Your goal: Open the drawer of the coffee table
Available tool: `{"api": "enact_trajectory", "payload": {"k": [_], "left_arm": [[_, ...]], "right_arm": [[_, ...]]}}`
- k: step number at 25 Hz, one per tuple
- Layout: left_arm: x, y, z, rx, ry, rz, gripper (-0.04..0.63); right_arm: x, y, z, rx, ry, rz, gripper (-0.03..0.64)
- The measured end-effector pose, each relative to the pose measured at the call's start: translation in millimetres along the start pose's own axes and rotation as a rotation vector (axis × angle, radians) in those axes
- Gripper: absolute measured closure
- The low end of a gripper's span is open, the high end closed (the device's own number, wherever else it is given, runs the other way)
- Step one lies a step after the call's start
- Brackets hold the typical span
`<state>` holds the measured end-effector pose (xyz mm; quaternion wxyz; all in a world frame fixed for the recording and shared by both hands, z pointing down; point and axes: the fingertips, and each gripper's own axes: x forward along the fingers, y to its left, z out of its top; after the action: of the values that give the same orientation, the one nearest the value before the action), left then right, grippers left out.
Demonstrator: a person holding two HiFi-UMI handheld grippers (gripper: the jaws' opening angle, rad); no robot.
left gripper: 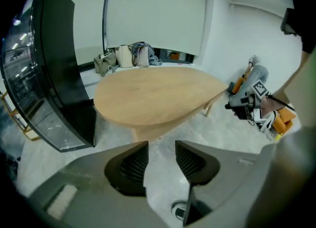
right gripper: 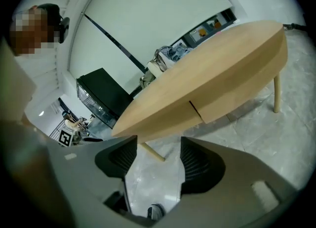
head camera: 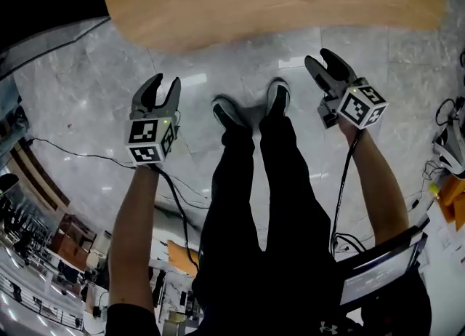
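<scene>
The coffee table (head camera: pixel 269 0) has an oval top of light wood and stands on the grey marble floor ahead of my feet. In the right gripper view its side panel shows a drawer front (right gripper: pixel 237 101), flush and closed, right of a vertical seam. My left gripper (head camera: pixel 165 84) hangs over the floor short of the table's near edge, open, with only floor between the jaws (left gripper: pixel 161 148). My right gripper (head camera: pixel 323 62) is held at the same distance on the other side, also open and holding nothing (right gripper: pixel 159 145). Neither touches the table.
My shoes (head camera: pixel 251 109) stand between the two grippers. A black glass-fronted cabinet (left gripper: pixel 59 74) stands left of the table, with bags (left gripper: pixel 128 57) against the far wall. A slim wooden table leg (right gripper: pixel 276 91) shows at the right. Cables (head camera: pixel 73 153) trail across the floor.
</scene>
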<state>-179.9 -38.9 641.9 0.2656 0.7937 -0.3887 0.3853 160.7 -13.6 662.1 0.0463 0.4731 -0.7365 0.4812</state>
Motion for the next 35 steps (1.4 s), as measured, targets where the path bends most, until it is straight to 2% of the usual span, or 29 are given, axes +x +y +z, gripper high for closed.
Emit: {"api": "enact_trajectory", "payload": {"k": [3,9,14,17,23,26,32,35], "left_arm": [[30,8,-7,-0.017,0.002,-0.012,0.393],[72,17,-14,0.020,-0.006,0.026,0.370],[106,35,-16,0.055,-0.003,0.041,0.350],[114,36,-18,0.081,-0.018,0.037,0.336],[123,53,-26,0.100,-0.030,0.059,0.336],[133,57,-34,0.106,-0.041,0.045,0.336],[128,50,-21,0.099,-0.060,0.028,0.336],[133,45,-15,0.169,-0.078,0.049,0.336]], "right_arm": [[19,-24,-9,0.035,0.000,-0.002,0.325],[49,-63,-20,0.102,-0.060,0.036,0.344],[79,-77,-21,0.164,-0.134,0.159,0.331],[97,-75,-21,0.147,-0.148,0.216,0.319],[128,-83,-32,0.134,-0.183,0.249,0.312],[140,-85,-37,0.121,-0.203,0.287,0.295],[129,-73,-2,0.115,-0.281,0.374,0.240],[125,-72,14,0.053,-0.313,0.375,0.189]]}}
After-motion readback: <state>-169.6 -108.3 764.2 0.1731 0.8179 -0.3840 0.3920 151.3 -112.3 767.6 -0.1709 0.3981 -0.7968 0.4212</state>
